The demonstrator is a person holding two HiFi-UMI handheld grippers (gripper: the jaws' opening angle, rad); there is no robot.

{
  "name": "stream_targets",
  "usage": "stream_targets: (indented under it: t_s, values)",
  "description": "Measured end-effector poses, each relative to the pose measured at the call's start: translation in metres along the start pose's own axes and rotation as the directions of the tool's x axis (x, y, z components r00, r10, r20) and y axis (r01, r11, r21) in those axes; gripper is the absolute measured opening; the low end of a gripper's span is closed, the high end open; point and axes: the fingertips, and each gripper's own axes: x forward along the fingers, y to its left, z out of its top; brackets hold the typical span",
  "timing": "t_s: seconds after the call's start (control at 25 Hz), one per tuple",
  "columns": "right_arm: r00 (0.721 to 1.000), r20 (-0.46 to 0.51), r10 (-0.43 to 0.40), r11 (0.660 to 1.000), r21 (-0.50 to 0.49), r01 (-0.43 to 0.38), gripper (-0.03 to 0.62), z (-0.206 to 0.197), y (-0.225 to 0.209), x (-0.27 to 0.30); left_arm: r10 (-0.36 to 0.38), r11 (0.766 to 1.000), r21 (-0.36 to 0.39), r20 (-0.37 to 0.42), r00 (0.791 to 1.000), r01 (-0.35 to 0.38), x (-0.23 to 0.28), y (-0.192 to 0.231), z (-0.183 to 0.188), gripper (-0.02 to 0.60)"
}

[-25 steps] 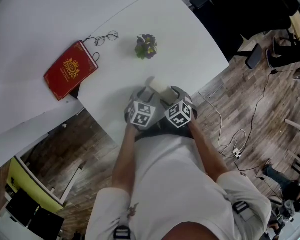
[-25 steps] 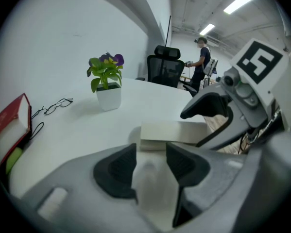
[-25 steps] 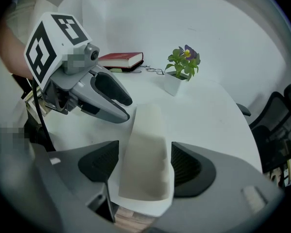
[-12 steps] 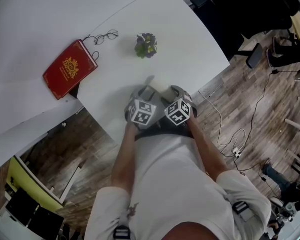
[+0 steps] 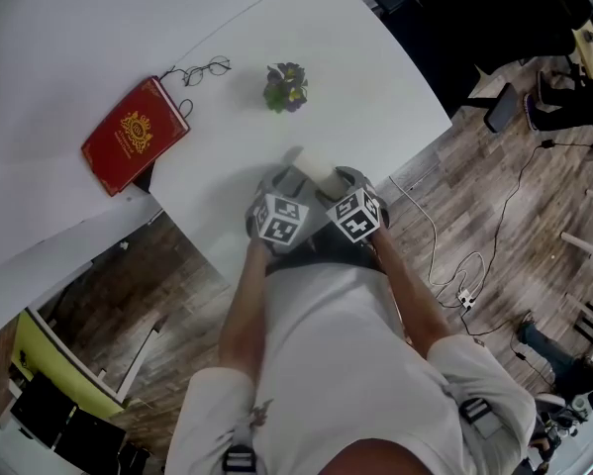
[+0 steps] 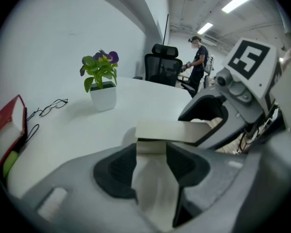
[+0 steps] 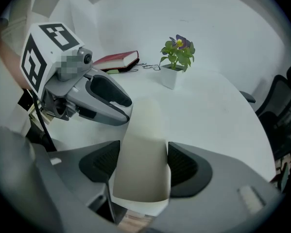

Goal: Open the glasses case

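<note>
A cream glasses case (image 5: 314, 166) is held just above the near edge of the white table (image 5: 375, 77). My left gripper (image 5: 294, 182) is shut on one end of it and my right gripper (image 5: 334, 180) is shut on the other. In the left gripper view the case (image 6: 152, 183) fills the gap between the jaws of my left gripper (image 6: 151, 152), and a flat cream flap (image 6: 177, 131) sits over it with a thin dark seam beneath. In the right gripper view the case (image 7: 141, 144) stands clamped in my right gripper (image 7: 143, 161).
A pair of glasses (image 5: 202, 71) lies beside a red book (image 5: 135, 137) at the far left of the table. A small potted plant (image 5: 285, 87) stands beyond the case. The table edge runs right under the grippers, with wood floor and cables below.
Both grippers stay clamped on the case in nearly the same spot. The case shows slightly more beyond the grippers than half a second ago.
</note>
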Motion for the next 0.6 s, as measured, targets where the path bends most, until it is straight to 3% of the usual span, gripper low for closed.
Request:
stream_targets:
  t_s: [0.6]
  values:
    - [0.999, 0.029, 0.031, 0.997, 0.068, -0.033, 0.311, -0.0004, 0.0015, -0.0029, 0.019, 1.000, 0.018, -0.016, 1.000, -0.019, 0.0046, -0.0011, 0.0039, 0.192]
